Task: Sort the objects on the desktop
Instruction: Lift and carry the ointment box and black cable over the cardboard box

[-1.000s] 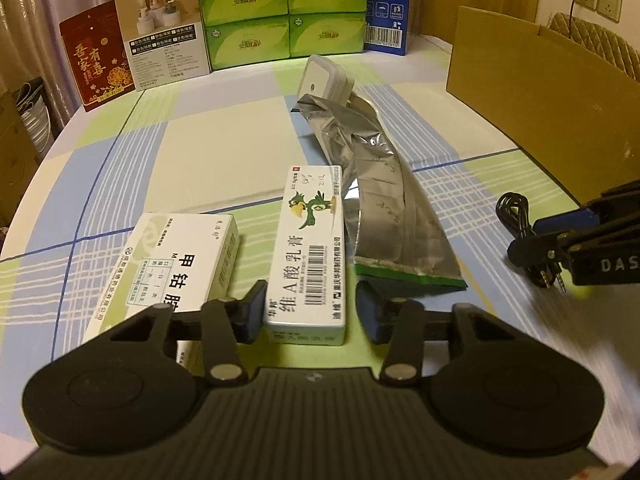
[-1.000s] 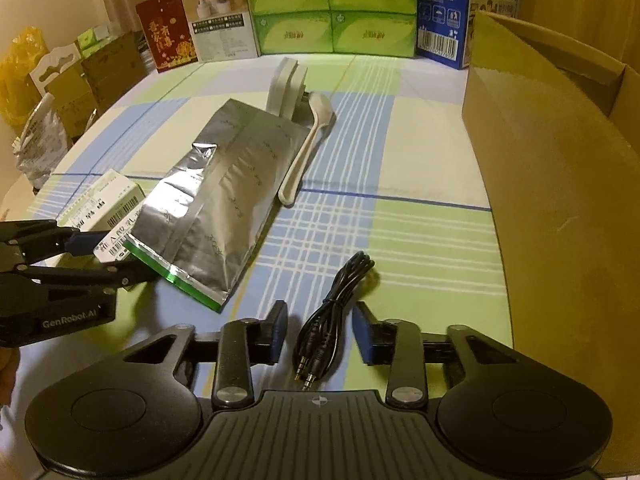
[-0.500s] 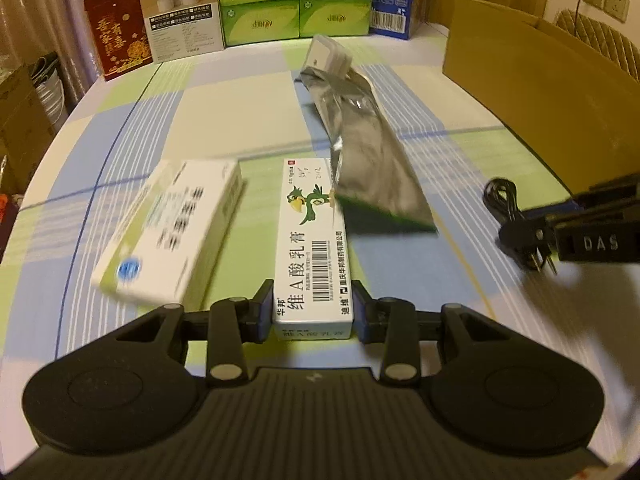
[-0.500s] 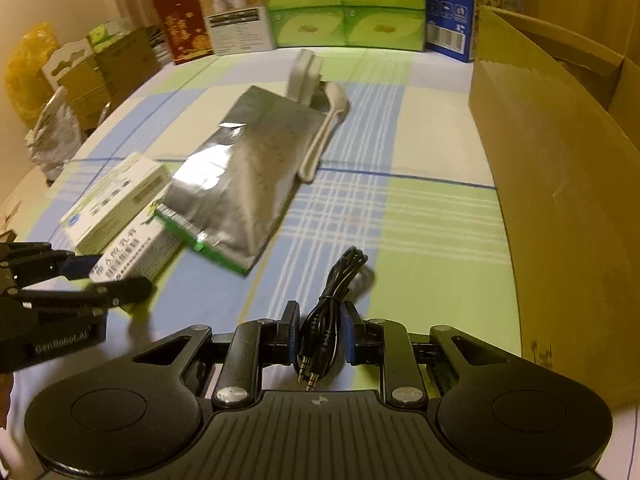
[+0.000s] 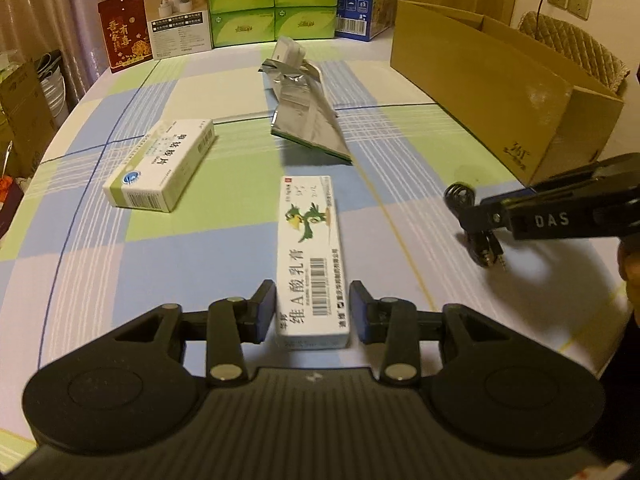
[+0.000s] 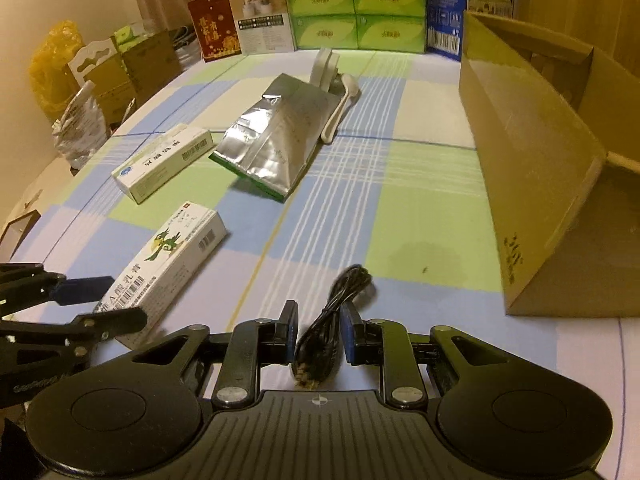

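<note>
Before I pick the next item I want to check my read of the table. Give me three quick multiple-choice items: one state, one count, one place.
1. The carton is:
A. open-topped
B. taped shut
C. flattened

2. Number of medicine boxes in view:
A. one
B. two
C. four

3. The spoon lies:
A. in the carton
B. beside the pouch
C. on a medicine box

Answers:
1. A: its flaps stand up and the inside shows.
2. B: one has a bird print, and the other is green and white.
3. B: its handle runs along the pouch's right edge.
</note>
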The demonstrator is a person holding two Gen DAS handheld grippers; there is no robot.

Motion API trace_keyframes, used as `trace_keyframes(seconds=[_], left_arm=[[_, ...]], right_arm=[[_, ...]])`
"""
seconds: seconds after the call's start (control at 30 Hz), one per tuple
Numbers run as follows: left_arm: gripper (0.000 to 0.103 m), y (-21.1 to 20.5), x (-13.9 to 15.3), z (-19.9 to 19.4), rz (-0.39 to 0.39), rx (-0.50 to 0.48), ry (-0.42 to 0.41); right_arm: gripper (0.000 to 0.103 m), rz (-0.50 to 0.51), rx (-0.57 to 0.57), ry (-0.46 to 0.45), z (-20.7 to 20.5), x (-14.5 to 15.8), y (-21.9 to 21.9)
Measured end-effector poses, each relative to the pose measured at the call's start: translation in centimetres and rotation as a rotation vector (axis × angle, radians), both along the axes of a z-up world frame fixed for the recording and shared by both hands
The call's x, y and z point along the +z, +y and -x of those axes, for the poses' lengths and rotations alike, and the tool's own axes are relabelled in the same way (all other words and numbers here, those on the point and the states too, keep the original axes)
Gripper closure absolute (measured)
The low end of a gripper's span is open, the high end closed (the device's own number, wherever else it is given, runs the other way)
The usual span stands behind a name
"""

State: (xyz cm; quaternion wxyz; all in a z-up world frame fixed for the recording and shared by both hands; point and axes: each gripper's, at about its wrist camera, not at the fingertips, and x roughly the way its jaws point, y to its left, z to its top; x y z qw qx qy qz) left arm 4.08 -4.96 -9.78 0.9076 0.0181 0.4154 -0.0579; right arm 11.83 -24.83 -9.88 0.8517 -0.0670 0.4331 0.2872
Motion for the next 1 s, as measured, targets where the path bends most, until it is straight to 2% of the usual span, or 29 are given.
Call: trace_keyframes(seconds=[0.1, 0.17, 0.33, 0.67, 0.73, 0.8, 0.87, 1.0], left_arm=[[0.062, 0.0, 0.0, -0.1, -0.006, -0.004, -0.013], [0.061, 0.2, 0.1, -0.3, 0.0, 0.006, -0.019], [0.06, 0.7, -0.1, -1.1, 0.023, 0.024, -0.016], [0.06, 0.7, -1.0, -2.8, 0.041, 0.034, 0.01], [0.06, 0.5, -1.3, -3.0, 0.039, 0.028, 0.017], [0.06, 0.4, -1.4, -3.0, 0.039, 0.023, 0.022], [0.06, 0.3, -1.6, -3.1, 0.037, 0.019, 0.022], [0.06, 0.2, -1.6, -3.5, 0.033, 0.015, 0.017]], right_arm=[[0.07, 0.01, -0.016, 0.002, -0.2, -0.3, -0.1], [0.068, 0.019, -0.023, -0.001, -0.3, -0.5, 0.0], [0.068, 0.02, -0.04, 0.018, -0.9, -1.3, 0.2], [0.068, 0.075, 0.027, -0.067, -0.7, -2.0, 1.7], [0.07, 0.078, 0.035, -0.07, -0.7, -2.1, 1.8], [0.086, 0.083, 0.037, -0.076, -0.7, -2.1, 1.9], [0.093, 0.084, 0.036, -0.075, -0.9, -2.1, 2.0], [0.094, 0.072, 0.046, -0.068, -0.8, -2.0, 2.0]])
